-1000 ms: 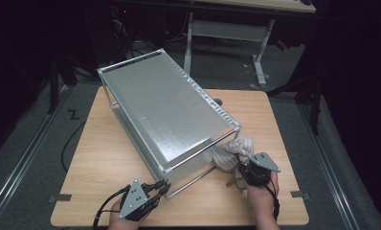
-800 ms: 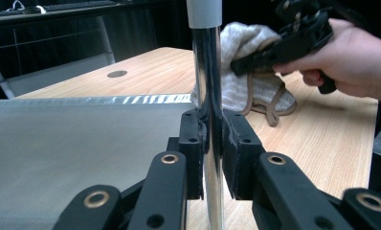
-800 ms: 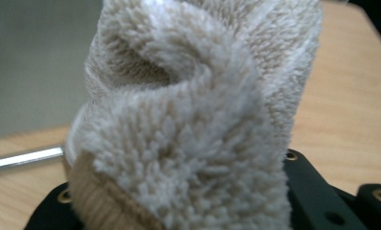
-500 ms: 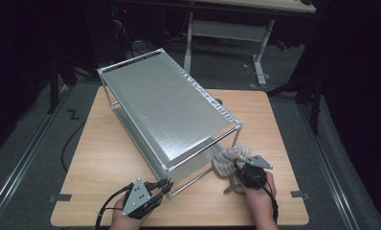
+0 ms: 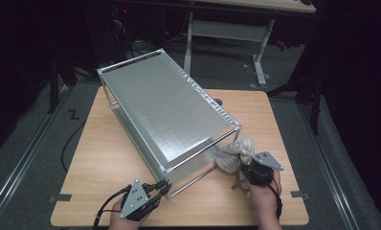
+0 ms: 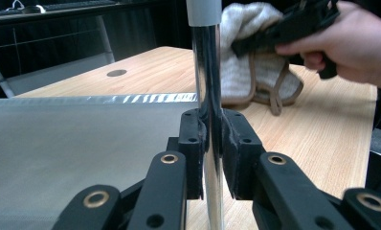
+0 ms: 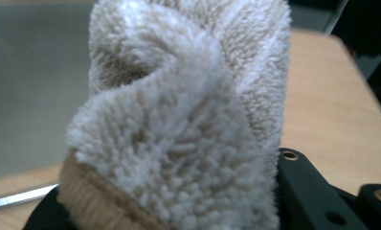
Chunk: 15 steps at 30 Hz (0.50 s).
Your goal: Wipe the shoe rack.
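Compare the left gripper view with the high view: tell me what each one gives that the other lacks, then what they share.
Left gripper view alone: the left hand-held gripper has its pads clamped on the chrome post of the metal rack, seen close up, with a grey cap on top of the post.

High view alone: the whole metal rack standing at a slant across the wooden table, both forearms, and the floor around.

Both: the beige towel held in the right hand-held gripper beside the rack's near end.
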### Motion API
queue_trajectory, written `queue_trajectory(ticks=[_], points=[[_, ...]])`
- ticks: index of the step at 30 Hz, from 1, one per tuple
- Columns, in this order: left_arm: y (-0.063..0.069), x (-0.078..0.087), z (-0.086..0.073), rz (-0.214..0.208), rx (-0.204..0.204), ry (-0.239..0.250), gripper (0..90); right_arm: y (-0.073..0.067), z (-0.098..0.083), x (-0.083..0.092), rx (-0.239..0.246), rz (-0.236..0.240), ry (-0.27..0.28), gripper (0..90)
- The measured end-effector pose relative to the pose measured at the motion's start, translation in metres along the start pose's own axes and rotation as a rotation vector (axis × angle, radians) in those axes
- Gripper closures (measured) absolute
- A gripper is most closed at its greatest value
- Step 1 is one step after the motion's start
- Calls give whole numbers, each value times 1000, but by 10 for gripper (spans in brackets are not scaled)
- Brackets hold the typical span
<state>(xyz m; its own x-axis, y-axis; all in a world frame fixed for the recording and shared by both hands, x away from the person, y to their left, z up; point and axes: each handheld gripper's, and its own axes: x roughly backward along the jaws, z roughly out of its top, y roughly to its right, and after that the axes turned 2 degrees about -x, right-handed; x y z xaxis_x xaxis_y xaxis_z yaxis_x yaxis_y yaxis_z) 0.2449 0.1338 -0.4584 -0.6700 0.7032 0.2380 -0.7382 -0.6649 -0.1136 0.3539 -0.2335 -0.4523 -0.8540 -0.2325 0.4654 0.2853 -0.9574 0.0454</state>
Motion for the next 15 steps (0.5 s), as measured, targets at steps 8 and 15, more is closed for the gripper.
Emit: queue_trajectory(ticks=[8, 15], points=[[0, 6, -2, 11, -7, -2, 784, -8, 30, 32, -2, 3, 189, 691], [-1, 9, -3, 21, -11, -2, 781, -5, 44, 51, 2, -18, 274, 689]])
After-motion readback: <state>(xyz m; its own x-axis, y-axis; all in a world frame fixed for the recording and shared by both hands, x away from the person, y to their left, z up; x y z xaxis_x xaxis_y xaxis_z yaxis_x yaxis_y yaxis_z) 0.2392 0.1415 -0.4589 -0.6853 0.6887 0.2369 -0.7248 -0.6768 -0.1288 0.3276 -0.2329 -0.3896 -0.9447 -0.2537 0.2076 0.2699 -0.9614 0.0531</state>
